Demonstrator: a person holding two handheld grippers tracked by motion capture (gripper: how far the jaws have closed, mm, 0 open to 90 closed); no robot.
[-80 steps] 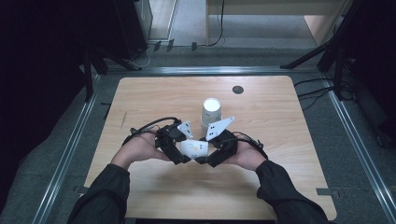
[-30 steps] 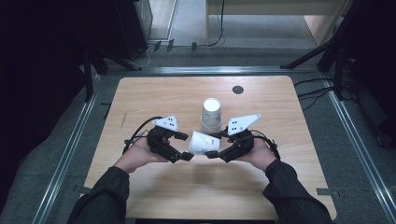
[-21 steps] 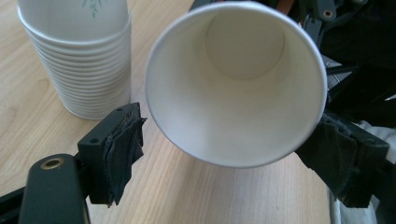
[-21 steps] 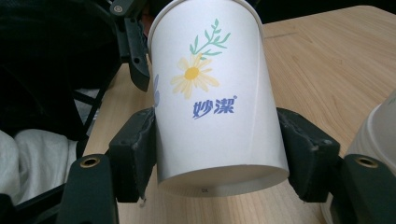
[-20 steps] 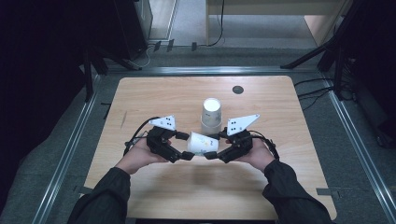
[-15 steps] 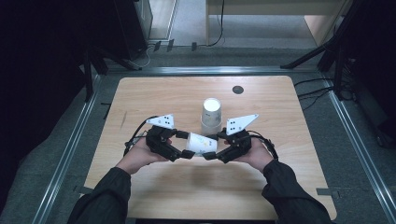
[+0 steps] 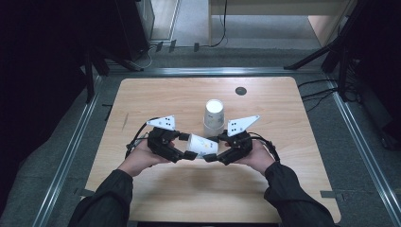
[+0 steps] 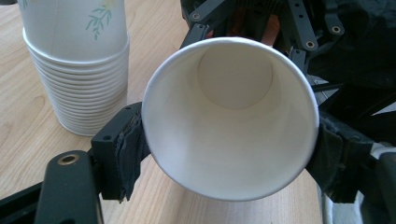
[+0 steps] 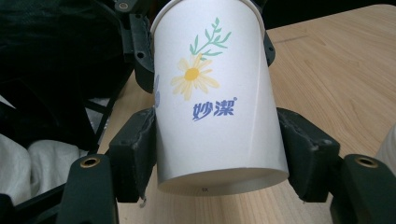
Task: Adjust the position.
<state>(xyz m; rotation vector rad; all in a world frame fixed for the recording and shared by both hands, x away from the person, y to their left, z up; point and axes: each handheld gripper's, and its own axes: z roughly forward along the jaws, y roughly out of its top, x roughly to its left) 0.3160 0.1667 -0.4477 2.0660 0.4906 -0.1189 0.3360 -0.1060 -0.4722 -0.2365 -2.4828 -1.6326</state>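
A white paper cup [image 7: 201,145] with a daisy print lies on its side in the air between my two grippers, low over the table's near half. My left gripper [image 7: 188,145] has its jaws at the cup's open rim [image 8: 231,116]; they have just been closing with the cup between them, and both pads [image 8: 128,154] now touch the rim. My right gripper [image 7: 213,149] is shut on the cup's base end [image 9: 219,116], one pad [image 9: 137,154] on each side. A stack of the same cups [image 7: 213,117] stands upside down just beyond my hands.
The stack of cups [image 8: 77,70] is close on the left in the left gripper view. A small dark disc [image 7: 240,91] sits in the wooden table [image 7: 293,189] near the far edge. Metal rails run along the table's sides. Bare wood lies to the left and right of my hands.
The left gripper's jaws have narrowed onto the cup's rim. Both hands stay where they were a second ago; earlier they were closer to the stack.
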